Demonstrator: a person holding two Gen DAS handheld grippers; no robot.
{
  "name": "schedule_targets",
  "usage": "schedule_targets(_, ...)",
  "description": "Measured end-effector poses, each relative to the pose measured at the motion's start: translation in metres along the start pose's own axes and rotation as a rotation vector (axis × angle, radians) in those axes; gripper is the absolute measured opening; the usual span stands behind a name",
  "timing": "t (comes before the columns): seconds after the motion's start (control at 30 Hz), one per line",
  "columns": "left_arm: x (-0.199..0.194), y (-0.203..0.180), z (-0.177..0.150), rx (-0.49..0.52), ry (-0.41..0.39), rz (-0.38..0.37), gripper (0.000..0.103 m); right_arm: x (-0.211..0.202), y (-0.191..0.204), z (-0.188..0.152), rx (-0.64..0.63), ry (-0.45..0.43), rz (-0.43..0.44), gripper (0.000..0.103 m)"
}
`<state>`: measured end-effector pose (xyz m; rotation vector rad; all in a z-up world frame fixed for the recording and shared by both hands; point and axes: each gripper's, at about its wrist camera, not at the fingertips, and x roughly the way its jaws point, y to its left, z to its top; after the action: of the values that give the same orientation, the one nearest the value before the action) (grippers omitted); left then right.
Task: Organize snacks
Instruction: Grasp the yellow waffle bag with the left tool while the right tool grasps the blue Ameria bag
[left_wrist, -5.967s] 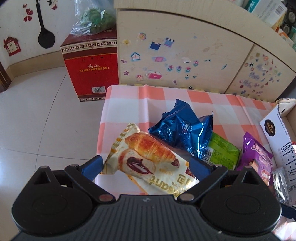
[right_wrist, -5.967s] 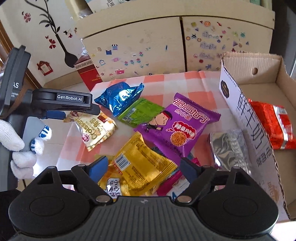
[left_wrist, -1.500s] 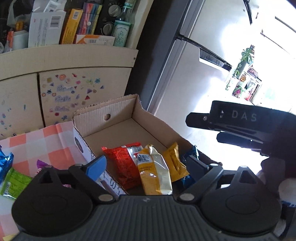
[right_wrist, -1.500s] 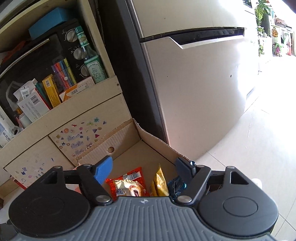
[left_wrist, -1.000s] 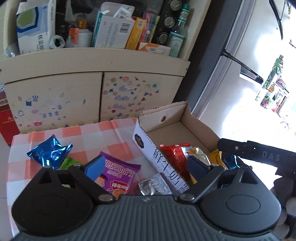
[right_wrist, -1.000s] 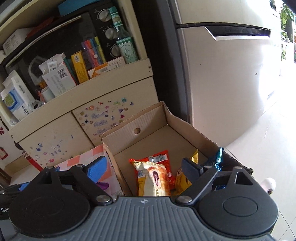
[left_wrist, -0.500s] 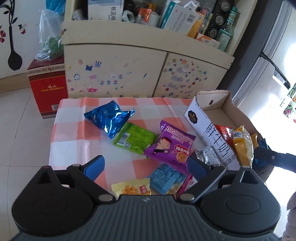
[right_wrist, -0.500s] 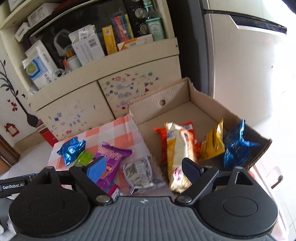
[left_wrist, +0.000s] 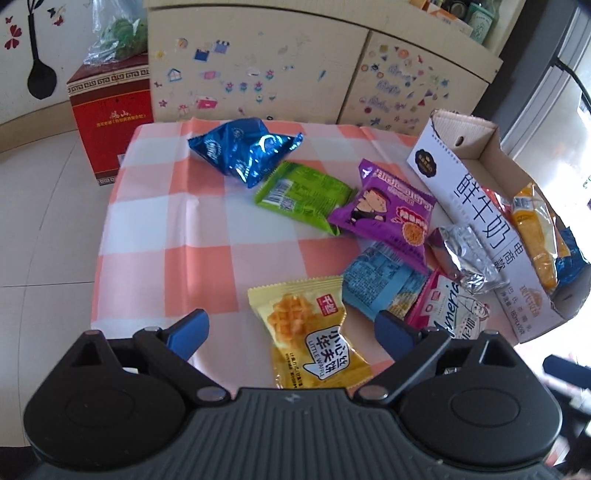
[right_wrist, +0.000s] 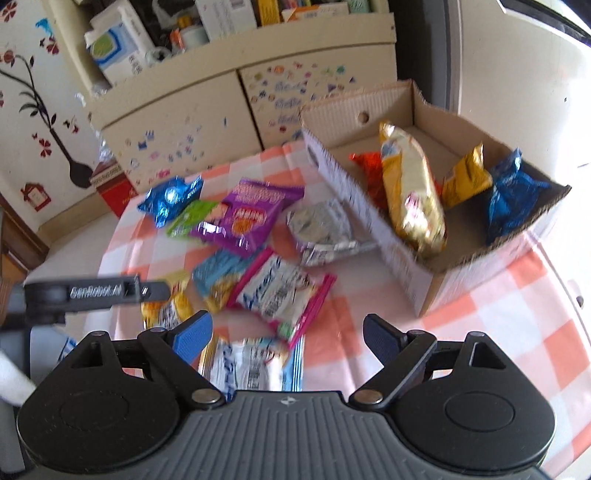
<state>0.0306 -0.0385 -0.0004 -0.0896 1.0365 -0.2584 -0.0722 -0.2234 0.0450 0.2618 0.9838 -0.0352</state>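
Both grippers are spread wide and empty: the left gripper (left_wrist: 291, 330) hangs over a yellow waffle packet (left_wrist: 314, 332), the right gripper (right_wrist: 286, 338) over a white-and-blue packet (right_wrist: 255, 365). More snacks lie loose on the checked cloth (left_wrist: 166, 221), and the cardboard box (right_wrist: 417, 266) on the right holds four packets.

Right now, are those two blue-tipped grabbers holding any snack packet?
No. The left gripper and the right gripper are both open and empty above the packets.
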Motion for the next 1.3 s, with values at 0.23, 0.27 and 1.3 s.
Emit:
schedule_targets(0.23, 0.015, -0.006, -0.009, 0.030, 0.025, -0.016, 0.096, 0.020, 0.016, -0.023, -0.060, 0.069, -0.001, 0.093)
schedule_targets(0.27, 0.017, -0.007, -0.010, 0.033, 0.028, -0.017, 0.096, 0.023, 0.017, -0.025, -0.063, 0.076, -0.003, 0.093)
schedule_targets(1.3, 0.017, -0.018, -0.021, 0.192, -0.045, 0.079, 0.061, 0.046, 0.051, -0.040, -0.269, 0.048, -0.027, 0.073)
